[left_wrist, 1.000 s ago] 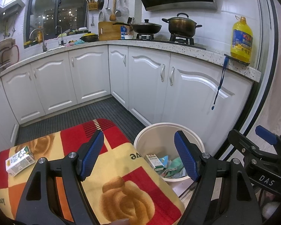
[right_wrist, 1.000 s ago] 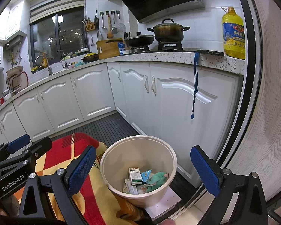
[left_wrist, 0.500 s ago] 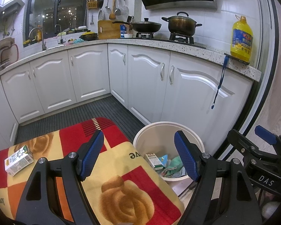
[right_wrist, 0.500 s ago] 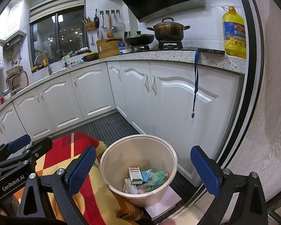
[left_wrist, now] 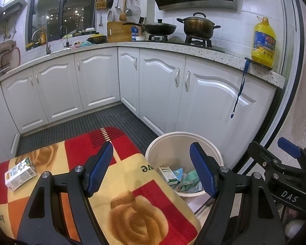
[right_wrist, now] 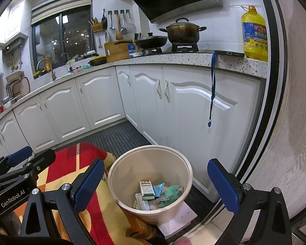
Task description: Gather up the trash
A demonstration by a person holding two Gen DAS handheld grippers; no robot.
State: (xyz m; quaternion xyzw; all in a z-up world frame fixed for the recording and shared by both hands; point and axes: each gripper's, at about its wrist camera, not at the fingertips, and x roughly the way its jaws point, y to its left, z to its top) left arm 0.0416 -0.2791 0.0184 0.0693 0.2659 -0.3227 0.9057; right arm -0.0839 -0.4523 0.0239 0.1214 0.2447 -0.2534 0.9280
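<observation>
From the left wrist I see my left tool (left_wrist: pixel 151 169) released, nothing between its blue pads, hanging over the blanket (left_wrist: pixel 132 200) that covers the table. Only this view shows the carton (left_wrist: pixel 20 173) lying on its side on the blanket at the far left, well apart from the bin (left_wrist: pixel 183 140). The right tool pokes in at the right edge here. From the right wrist, my right tool (right_wrist: pixel 153 185) is released too, jaws wide, straddling the bin just beside the blanket's edge. This view looks deeper into the bin (a small box (right_wrist: pixel 146 189), a blue wrapper (right_wrist: pixel 159 187), a green cloth (right_wrist: pixel 171 193) at the bottom) and shows the white board (right_wrist: pixel 179 220) under it.
</observation>
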